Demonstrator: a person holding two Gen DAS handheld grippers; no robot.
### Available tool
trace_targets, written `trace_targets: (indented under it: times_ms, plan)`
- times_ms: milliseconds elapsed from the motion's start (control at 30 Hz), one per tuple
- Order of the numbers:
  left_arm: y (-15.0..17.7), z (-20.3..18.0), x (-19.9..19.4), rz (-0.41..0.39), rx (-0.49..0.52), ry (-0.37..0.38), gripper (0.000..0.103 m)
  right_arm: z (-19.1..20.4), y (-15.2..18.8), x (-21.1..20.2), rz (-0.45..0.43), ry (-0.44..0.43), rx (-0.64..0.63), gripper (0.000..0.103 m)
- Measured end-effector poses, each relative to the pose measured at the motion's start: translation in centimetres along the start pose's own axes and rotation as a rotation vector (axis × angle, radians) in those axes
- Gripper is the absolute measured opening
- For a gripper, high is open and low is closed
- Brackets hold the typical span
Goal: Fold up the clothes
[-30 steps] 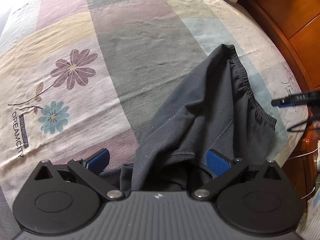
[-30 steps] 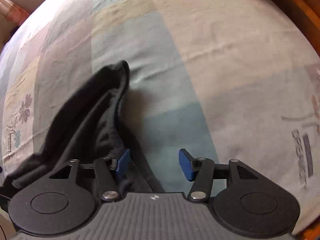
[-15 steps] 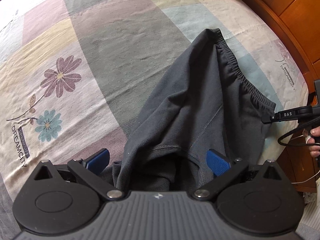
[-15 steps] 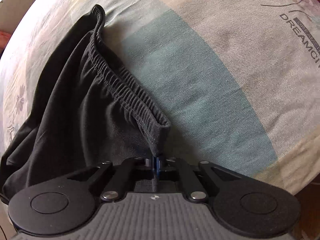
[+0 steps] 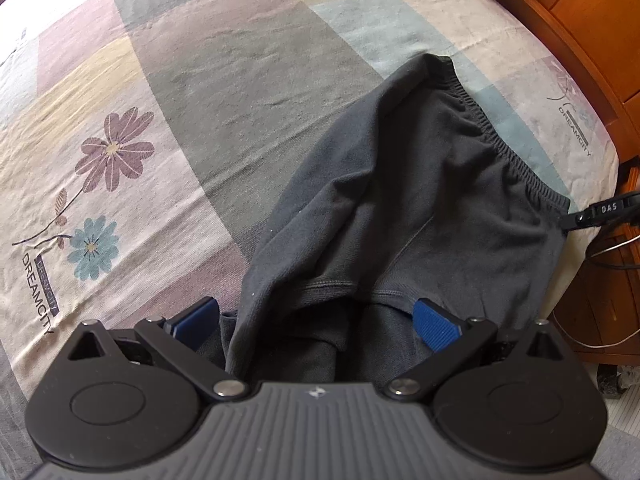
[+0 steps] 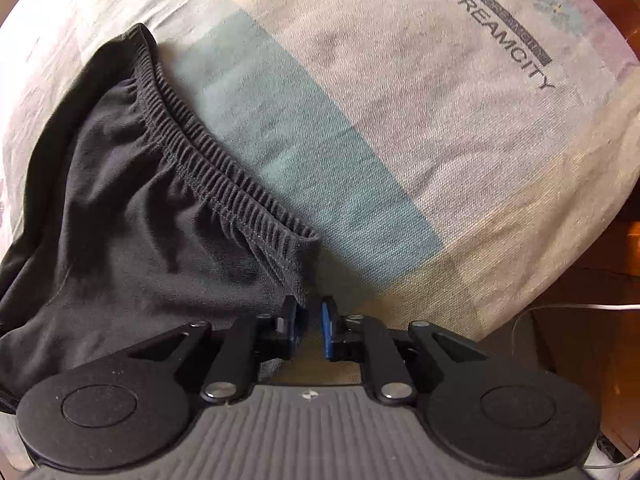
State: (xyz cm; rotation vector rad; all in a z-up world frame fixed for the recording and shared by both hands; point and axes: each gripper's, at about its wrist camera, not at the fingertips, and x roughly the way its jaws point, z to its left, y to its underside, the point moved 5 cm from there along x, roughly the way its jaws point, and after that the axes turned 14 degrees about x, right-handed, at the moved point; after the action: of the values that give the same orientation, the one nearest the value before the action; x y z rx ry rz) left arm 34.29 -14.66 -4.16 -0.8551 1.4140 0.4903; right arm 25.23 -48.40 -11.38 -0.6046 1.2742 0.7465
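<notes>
Dark grey knit shorts [image 5: 404, 208], soft jersey with a gathered elastic waistband [image 6: 224, 188], lay rumpled on a patchwork bedsheet [image 5: 224, 92] of faded woven cotton printed with flowers and lettering

Position: near edge of the bed, waistband running from 12 o'clock down toward 4 o'clock in the left wrist view; leg hems bunched at 6 o'clock between the blue pads

Left gripper [image 5: 316, 320]: jaws spread wide, straddling the bunched hems; no pinch seen

Right gripper [image 6: 310, 320]: jaws narrowly parted at the waistband corner; the cloth tip lay at the left pad, and the sheet showed through the gap, so no firm pinch could be read. It could be closing on the corner or letting it go; the views fit both

Handling notes, as judgement: the knit looked limp and stretchy, likely to sag and slide from a shallow bite. A good grasp would take the thick ribbed band deep between the pads, lift only enough to clear the sheet, and keep the edge taut so the layers lie flat and creases do not set into the fold

Surround: wooden bed frame [image 5: 568, 20] at 2 o'clock; cable [image 5: 612, 248] at 3 o'clock
</notes>
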Motion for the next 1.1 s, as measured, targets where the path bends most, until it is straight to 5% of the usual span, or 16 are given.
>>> trace_targets:
  times_ms: [233, 433, 867, 1100]
  plan:
    - [2.5, 1.8, -0.3, 0.013, -0.028, -0.016, 0.102, 6.3, -0.6, -3.6, -0.074, -0.095, -0.164, 0.045]
    - [5.5, 3.8, -0.3, 0.021, -0.102, -0.042, 0.102, 14.4, -0.4, -3.5, -0.067, -0.161, -0.374, 0.06]
    - [11.6, 6.3, -0.7, 0.024, -0.272, -0.042, 0.102, 24.3, 5.3, -3.1, -0.04, -0.185, -0.674, 0.063]
    - [11.7, 5.9, 2.0, 0.043, -0.247, -0.021, 0.102, 26.7, 6.6, -2.9, -0.029, -0.204, -0.734, 0.064]
